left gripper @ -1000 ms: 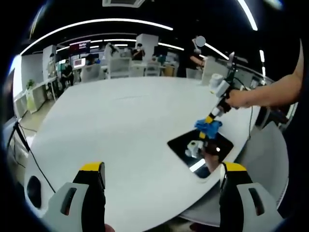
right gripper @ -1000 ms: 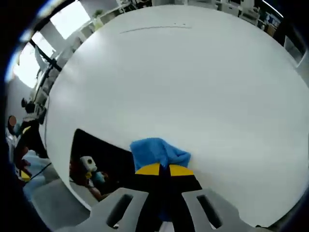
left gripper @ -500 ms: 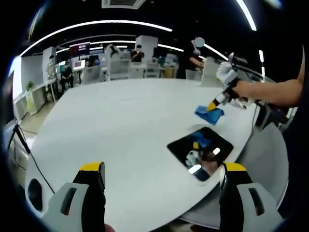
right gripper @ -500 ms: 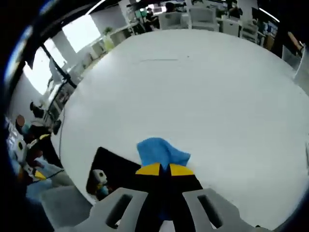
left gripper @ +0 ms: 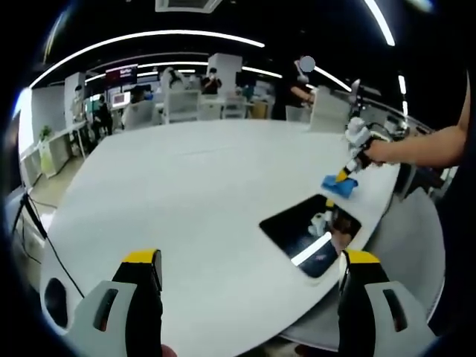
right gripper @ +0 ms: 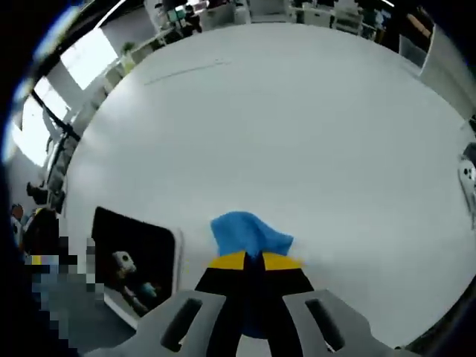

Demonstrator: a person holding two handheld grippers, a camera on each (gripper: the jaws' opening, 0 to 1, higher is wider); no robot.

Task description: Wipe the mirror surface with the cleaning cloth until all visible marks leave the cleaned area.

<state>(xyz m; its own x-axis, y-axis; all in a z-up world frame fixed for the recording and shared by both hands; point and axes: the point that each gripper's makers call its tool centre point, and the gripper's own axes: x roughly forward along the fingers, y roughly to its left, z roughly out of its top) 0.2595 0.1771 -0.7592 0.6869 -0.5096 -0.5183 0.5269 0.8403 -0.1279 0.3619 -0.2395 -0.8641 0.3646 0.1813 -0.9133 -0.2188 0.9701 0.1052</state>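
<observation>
The wide white tabletop [left gripper: 186, 186] stands in a big office room with desks and long ceiling lights behind. The dark mirror [left gripper: 310, 234] lies flat near the table edge. The left gripper [left gripper: 249, 271] is spread wide and holds nothing. The right gripper [right gripper: 255, 260] is pressed together on the blue cleaning cloth [right gripper: 248, 232], just beside the mirror [right gripper: 134, 264], on the tabletop.

mirror [left gripper: 311, 234]: flat on the counter [left gripper: 186, 186], near its edge.
cloth [right gripper: 247, 234]: in my right claw [right gripper: 255, 262], just beyond the mirror.
my left claw [left gripper: 245, 279]: well back from both.
</observation>
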